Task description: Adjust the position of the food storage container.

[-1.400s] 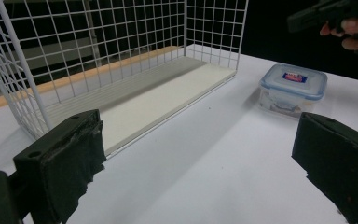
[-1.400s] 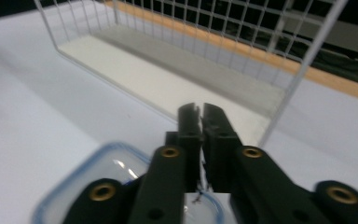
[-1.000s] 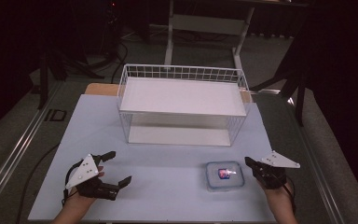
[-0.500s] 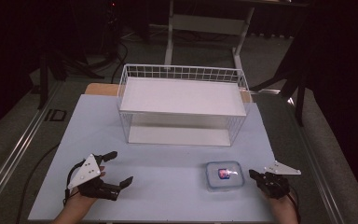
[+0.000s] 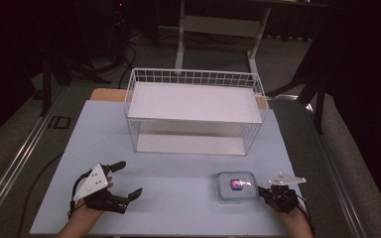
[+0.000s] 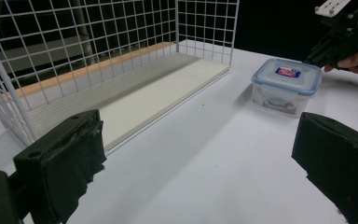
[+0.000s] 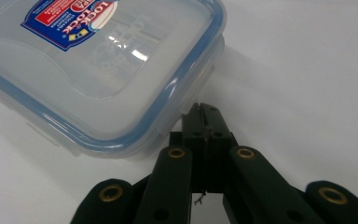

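Food box with the blue-rimmed clip lid sat on the table, near the front edge on my right side, well in front of the wire basket. Its lid was on, label facing up.

What changed: over the last second I'd brought my right gripper down and in toward the box. A second back it was hovering higher, off the box's right side; by this point it had dropped to lid height with the tip right at the box's right edge. In the right gripper view the jaws were pressed fully together with nothing between them, and the closed tip sat just at the lid's rim, by the side flap. Couldn't tell from that angle if it was actually touching or a hair off.

My left gripper hadn't budged, parked on the left of the table with its jaws spread wide and empty, aimed across toward the box.

My read: going in with a shut tip at the rim looked like I was set to pry or nudge that clip, not grab the box, so opening the lid was probably the step in hand and hadn't started yet
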